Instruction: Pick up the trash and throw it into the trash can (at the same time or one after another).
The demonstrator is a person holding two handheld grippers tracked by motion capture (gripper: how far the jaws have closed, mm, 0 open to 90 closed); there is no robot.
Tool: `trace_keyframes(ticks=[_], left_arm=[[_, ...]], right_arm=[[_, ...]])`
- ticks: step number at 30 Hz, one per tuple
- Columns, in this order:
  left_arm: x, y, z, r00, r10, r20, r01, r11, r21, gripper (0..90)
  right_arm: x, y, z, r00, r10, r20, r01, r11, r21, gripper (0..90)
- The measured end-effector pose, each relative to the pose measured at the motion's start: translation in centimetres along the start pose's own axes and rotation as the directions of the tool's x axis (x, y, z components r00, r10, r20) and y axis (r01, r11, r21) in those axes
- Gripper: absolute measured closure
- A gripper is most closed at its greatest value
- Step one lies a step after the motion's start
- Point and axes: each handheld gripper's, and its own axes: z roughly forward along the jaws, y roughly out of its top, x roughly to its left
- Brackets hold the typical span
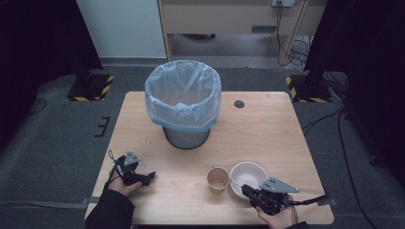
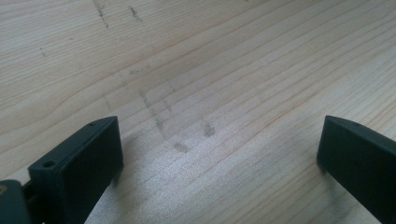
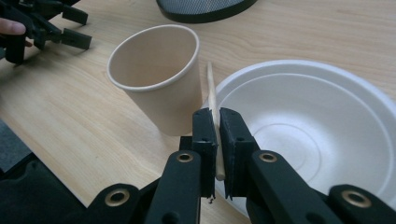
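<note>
Item: wooden stick (image 3: pixel 212 100), clamped between the closed jaws of our right gripper (image 3: pixel 215 116), its far end lying over the near-left rim of the white bowl (image 3: pixel 308 135).
Item: paper cup (image 3: pixel 159 77), upright, just left of the bowl, untouched.
Item: left gripper (image 2: pixel 219 154), jaws wide apart over bare table (image 2: pixel 210 56), holding nothing, well left of the bowl.
Item: lined bin (image 1: pixel 184 102), beyond the bowl.
Status, as we judge: stick secured; lifting and binning remain, as do cup and bowl.
</note>
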Motion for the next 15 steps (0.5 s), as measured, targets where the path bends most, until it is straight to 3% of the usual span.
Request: trace_keyframes(ticks=[15], left_arm=[[0.0, 0.0, 0.0, 1.0, 0.0, 0.0, 0.0, 1.0, 0.0, 0.0]], right_arm=[[-1.0, 1.2, -0.9, 0.9987, -0.004, 0.051, 0.008, 0.996, -0.094, 86.0]])
